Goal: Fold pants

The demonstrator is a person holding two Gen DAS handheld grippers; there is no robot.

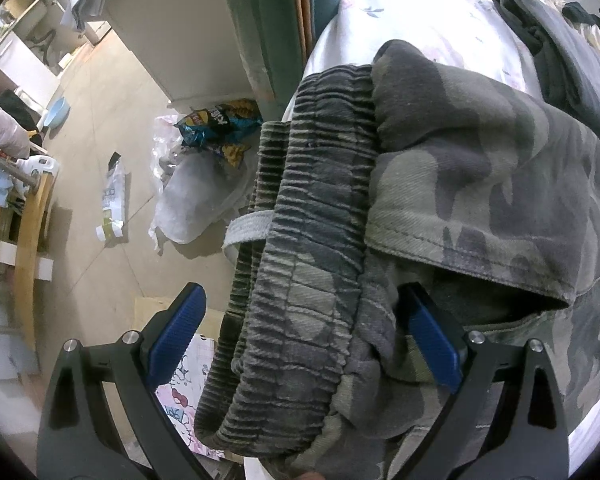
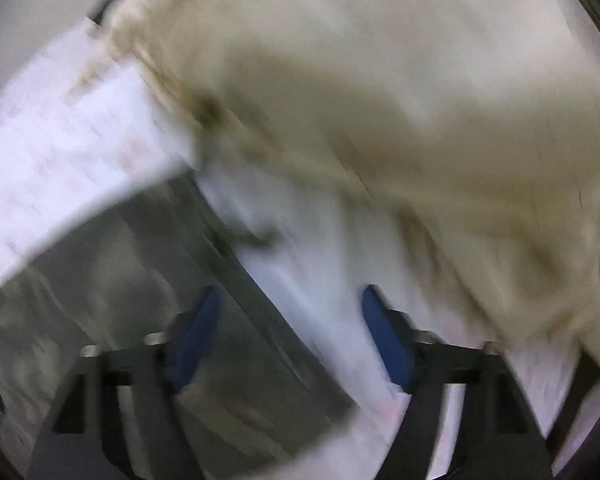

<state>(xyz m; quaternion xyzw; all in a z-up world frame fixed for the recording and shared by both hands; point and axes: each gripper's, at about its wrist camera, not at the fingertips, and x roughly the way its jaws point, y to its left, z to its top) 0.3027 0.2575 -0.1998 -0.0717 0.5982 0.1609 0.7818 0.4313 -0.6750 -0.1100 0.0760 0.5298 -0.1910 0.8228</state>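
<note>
Between the left tongs: the left tongs (image 1: 302,330) stand wide apart around the ribbed elastic waistband (image 1: 300,240) of the camouflage pants (image 1: 480,184); the right blue pad (image 1: 432,340) lies against the fabric, the left pad stands clear of it, so nothing is pinched.
Pants, place: bunched at the left edge of the bed (image 1: 420,12), waistband hanging over that edge toward the floor (image 1: 100,128), a folded-back flap just right of the waistband.
Right tongs: the right tongs (image 2: 292,332) are spread with nothing between them; that view is heavily blurred, showing a pale sheet and a cream cloth (image 2: 400,100) beyond. I cannot tell what the cloth is.
Beyond, left view: a dark garment (image 1: 548,40) far right on the bed; snack bags (image 1: 216,124) and a clear plastic bag (image 1: 196,208) on the floor to the left.
Risk, slip: most likely the waistband slides off toward the floor, since it overhangs the edge and nothing holds it.
Risk, grab: closing now would likely catch several stacked layers at once, carrying the bunching into the fold.
Risk, right side: the blur suggests fast motion; a hasty grab there could take the sheet instead of the pants.
</note>
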